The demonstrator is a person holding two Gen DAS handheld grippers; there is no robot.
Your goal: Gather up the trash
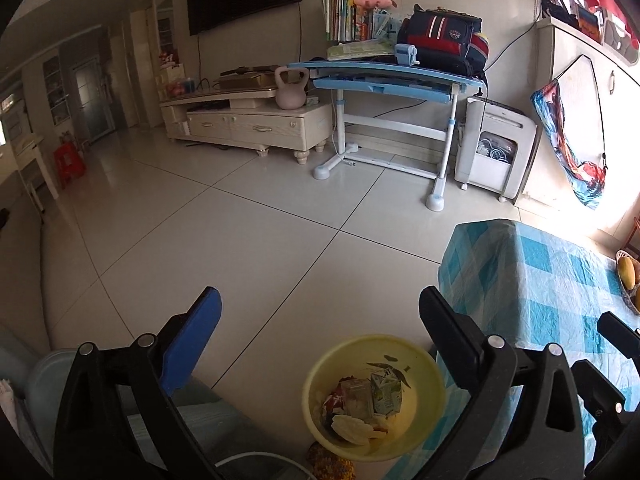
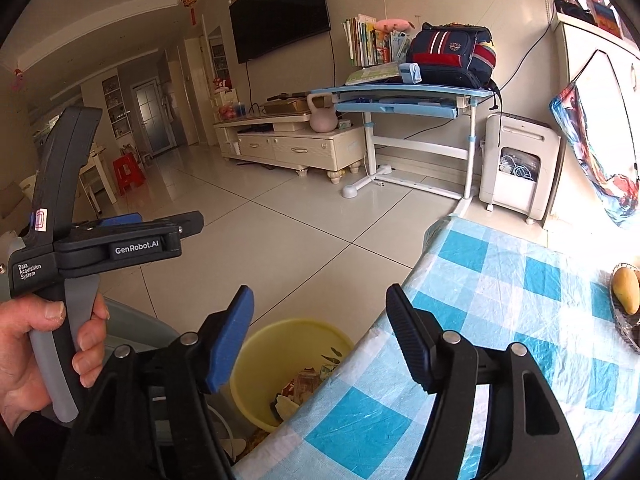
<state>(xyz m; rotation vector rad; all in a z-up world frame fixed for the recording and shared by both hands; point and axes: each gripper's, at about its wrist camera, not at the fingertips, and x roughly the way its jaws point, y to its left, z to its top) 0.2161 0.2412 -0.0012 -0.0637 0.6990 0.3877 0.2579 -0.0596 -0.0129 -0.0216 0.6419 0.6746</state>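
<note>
Drop-off step: left gripper [image 1: 320,328] and right gripper [image 2: 320,328] both gaped empty above the filled yellow bin [image 1: 320,376]; next, seeking more trash.

A round yellow plastic bin [image 1: 434,390] is sitting on the pale tiled floor [image 1: 256,248], just beside the blue-checked clothed table [image 2: 500,300].
</note>
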